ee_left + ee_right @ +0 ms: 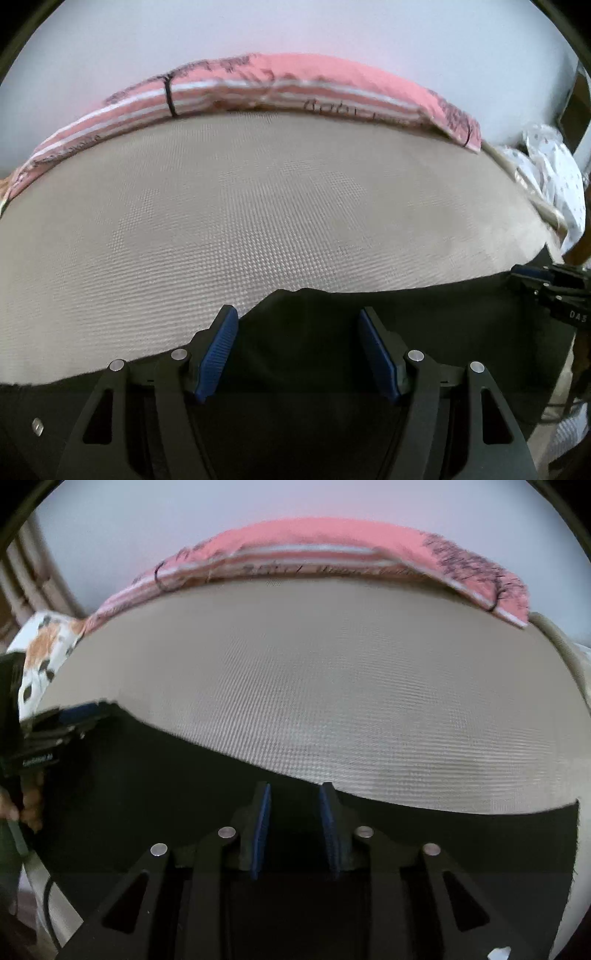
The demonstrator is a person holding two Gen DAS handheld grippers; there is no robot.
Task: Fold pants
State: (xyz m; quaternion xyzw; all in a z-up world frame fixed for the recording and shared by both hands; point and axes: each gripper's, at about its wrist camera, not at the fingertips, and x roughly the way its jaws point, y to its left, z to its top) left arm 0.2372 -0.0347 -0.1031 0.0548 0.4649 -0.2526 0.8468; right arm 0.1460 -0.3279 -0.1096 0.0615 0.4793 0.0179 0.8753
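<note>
Looks like a home bedroom: beige textured bed cover (240, 206) fills the middle, pink striped pillow (280, 88) w/ printed lettering at 12 o'clock against a plain white wall (295, 26), crumpled white dotted cloth (554, 173) at 3 o'clock.

The black pants (369, 325) run out of view beneath both grippers' fingers (218, 350).

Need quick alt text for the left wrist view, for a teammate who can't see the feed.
The open left gripper hovers over the edge of black pants lying on a tan textured bed cover, blue pads apart with dark cloth between them. A pink striped blanket lies along the far edge, and the right gripper shows at the right side.
</note>
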